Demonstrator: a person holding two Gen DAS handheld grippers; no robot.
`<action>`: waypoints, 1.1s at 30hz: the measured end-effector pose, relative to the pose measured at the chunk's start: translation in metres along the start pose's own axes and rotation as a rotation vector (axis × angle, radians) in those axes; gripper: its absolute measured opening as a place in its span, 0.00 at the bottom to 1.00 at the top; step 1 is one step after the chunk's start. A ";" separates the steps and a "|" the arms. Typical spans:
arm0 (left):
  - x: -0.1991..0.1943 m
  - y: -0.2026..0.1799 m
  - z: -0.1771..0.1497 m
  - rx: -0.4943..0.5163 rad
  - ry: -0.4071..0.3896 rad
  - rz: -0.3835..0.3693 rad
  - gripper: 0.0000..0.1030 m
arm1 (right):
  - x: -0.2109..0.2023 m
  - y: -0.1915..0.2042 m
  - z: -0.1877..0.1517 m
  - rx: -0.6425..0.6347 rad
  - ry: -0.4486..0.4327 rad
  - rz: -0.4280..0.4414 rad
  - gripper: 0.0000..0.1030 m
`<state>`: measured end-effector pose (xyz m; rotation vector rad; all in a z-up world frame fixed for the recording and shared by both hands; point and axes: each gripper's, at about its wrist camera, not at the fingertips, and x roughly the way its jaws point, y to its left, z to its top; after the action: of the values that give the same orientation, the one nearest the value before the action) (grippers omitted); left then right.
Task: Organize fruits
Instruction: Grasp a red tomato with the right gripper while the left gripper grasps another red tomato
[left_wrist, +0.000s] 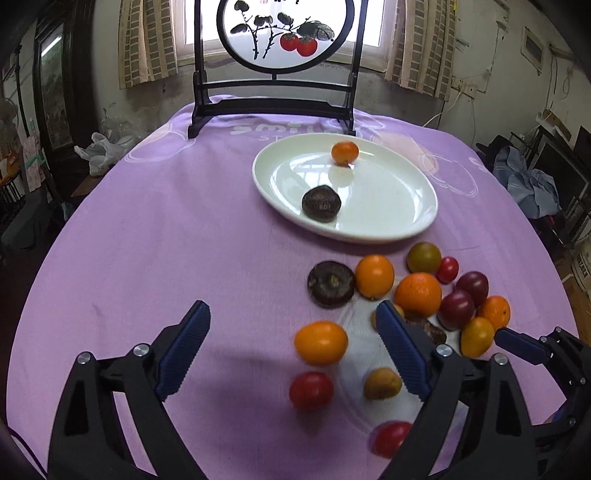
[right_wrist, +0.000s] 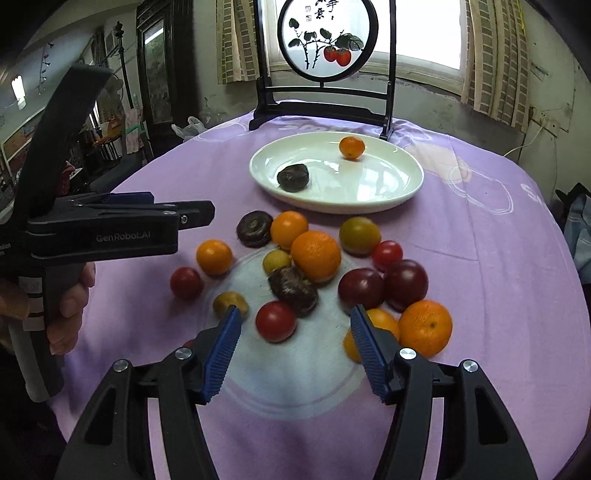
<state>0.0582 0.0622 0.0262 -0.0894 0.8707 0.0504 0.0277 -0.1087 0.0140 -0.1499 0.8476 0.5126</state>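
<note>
While the glossy white oval plate (left_wrist: 413, 229) at the far side of the purple tablecloth (left_wrist: 166, 236) already holds a small orange citrus (left_wrist: 344, 152) and one dark wrinkled fruit (left_wrist: 321, 203), we judge ourselves between placements, reaching for the next pieces. Most fruit lies loose on the cloth just before the plate: oranges, red cherry tomatoes, dark plums. Our left gripper (left_wrist: 293, 345) stands wide open and empty over an orange-yellow oval fruit (left_wrist: 321, 342). Our right gripper (right_wrist: 295, 345) is about half open, holding nothing, with a red cherry tomato (right_wrist: 276, 320) just ahead between its blue pads. Next, each must lower, straddle one fruit and close gently, since round fruit may roll.
</note>
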 end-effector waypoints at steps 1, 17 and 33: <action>-0.001 0.001 -0.007 -0.005 0.008 -0.004 0.86 | -0.002 0.005 -0.004 0.000 0.003 0.012 0.60; 0.006 0.027 -0.037 -0.049 0.072 -0.002 0.86 | 0.024 0.065 -0.021 -0.098 0.105 0.059 0.59; 0.010 0.006 -0.051 0.026 0.098 -0.026 0.86 | 0.010 0.041 -0.034 -0.030 0.081 0.046 0.32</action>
<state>0.0255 0.0633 -0.0140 -0.0797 0.9677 0.0105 -0.0092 -0.0806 -0.0130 -0.1797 0.9246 0.5659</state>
